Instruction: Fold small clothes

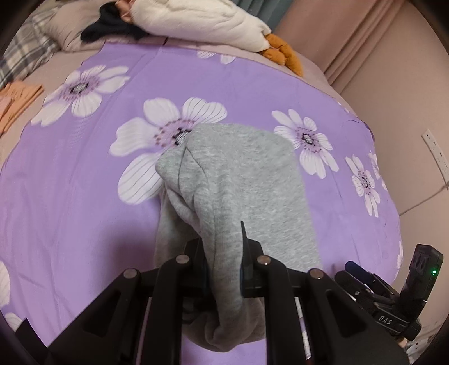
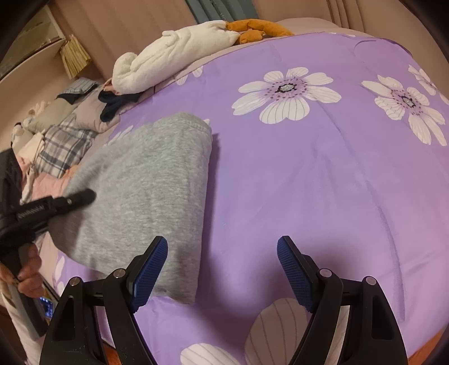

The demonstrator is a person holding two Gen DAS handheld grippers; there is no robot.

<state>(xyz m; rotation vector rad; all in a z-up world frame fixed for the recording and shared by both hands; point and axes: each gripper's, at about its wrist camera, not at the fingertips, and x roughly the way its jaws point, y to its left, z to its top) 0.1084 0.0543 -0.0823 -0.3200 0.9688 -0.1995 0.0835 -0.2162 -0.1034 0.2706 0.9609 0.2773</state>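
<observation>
While the left wrist camera looks down, the left gripper [image 1: 224, 252] is squeezed shut on one grey garment [image 1: 238, 179]. It pinches a bunched edge, and the rest of the cloth hangs forward onto the purple flowered cover [image 1: 84, 174]. I think it holds the edge up so it can be carried over to make a fold. At the far edge lie one white plush toy [image 1: 202, 22], one orange toy [image 1: 283, 53] and one dark cloth [image 1: 112, 28]. At the far left sits one orange folded piece [image 1: 19, 101].

From the right wrist camera, the right gripper [image 2: 221, 272] is wide open with nothing between its two blue pads [image 2: 148, 272]. It waits near the cloth's near right corner, maybe ready to help. The grey garment lies on the left part of the cover, with the left gripper on its left edge. One hand [image 2: 25, 272] holds that tool. One plaid cloth [image 2: 64, 146] lies far left.
</observation>
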